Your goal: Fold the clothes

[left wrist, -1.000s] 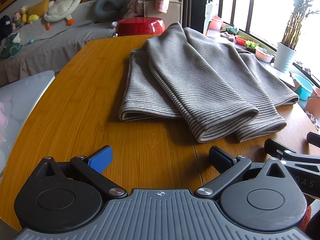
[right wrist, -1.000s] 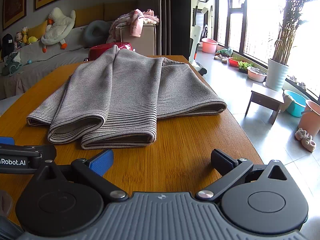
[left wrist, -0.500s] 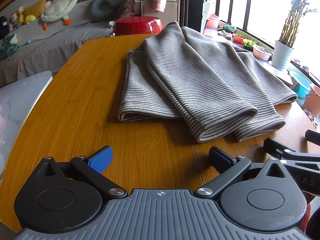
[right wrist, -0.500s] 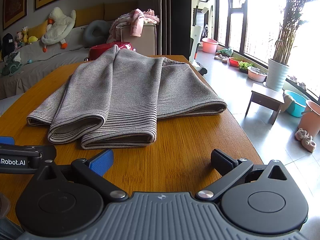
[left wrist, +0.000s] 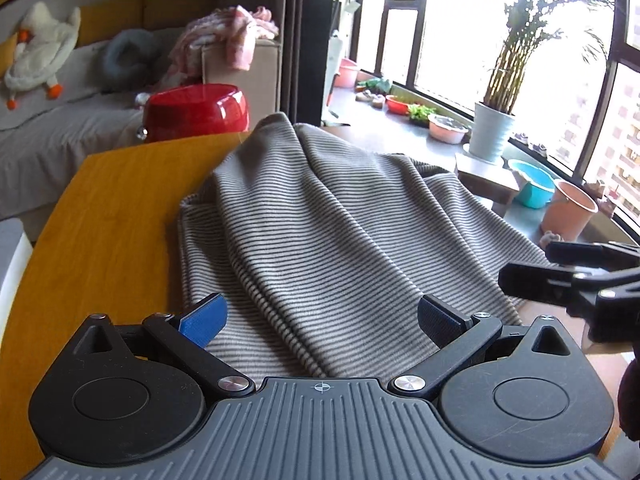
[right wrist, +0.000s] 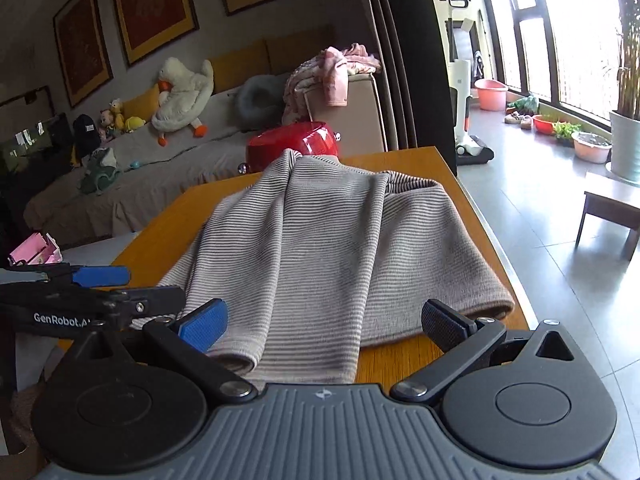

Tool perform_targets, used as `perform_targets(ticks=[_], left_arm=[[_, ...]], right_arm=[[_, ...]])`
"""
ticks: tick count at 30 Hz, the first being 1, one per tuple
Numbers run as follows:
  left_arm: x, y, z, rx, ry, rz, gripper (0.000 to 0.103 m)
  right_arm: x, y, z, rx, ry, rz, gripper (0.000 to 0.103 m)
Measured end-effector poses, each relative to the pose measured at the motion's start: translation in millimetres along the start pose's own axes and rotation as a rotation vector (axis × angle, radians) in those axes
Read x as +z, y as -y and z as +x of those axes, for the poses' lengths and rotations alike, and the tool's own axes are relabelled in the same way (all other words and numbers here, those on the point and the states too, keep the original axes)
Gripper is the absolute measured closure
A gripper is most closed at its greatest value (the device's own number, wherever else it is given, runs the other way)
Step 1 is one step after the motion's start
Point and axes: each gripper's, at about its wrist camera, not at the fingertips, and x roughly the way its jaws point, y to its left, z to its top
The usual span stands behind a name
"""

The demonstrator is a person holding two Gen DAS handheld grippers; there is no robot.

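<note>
A grey striped garment lies folded lengthwise in several layers on the wooden table; it also shows in the right wrist view. My left gripper is open, its fingers spread over the garment's near end. My right gripper is open over the near folded edges. The right gripper shows at the right of the left wrist view. The left gripper shows at the left of the right wrist view.
A red tub stands beyond the table's far end. A sofa with plush toys lies behind. The table's right edge drops to the floor, with a low stool, basins and a potted plant by the window.
Both grippers have moved forward and up over the garment's near end; they were back above bare table. Both jaws stay open and the garment has not moved.
</note>
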Motion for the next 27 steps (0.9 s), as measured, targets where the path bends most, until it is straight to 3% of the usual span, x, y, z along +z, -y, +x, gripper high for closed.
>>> perform_targets(ticks=[5,7,9,10,12,17,24,27], left_arm=[[16.3,-15.1,53.1,-0.019,-0.069,-0.042,0.000],[14.7,-15.2,59.4,-0.014,-0.049,-0.002,0.000],[11.7,-16.1,58.5,-0.029,-0.039,0.017,0.000],[10.1,-17.3,57.0,-0.040,-0.038,0.020,0.000],[6.0,-20.3,52.8,-0.053,-0.038,0.029,0.000],[-10.0,-25.3,30.5,-0.046,-0.034,0.031,0.000],[-49.6,-27.3,-19.3,-0.048,-0.046,0.067,0.000],[-61.8,-26.9,-36.1,-0.047,-0.050,0.065,0.000]], right_arm=[[40.5,18.5,52.7,0.028,0.016,0.077,0.000],[51.7,31.8,82.5,0.067,-0.014,0.166,0.000],[52.3,45.4,117.4,0.108,-0.119,0.269,0.000],[49.8,48.1,124.0,0.118,-0.114,0.293,0.000],[46.4,48.2,126.4,0.123,-0.069,0.307,0.000],[40.5,35.4,117.3,0.156,-0.122,0.234,0.000],[1.4,5.4,66.3,0.172,-0.117,0.064,0.000],[-10.1,-4.2,50.4,0.185,-0.119,0.058,0.000]])
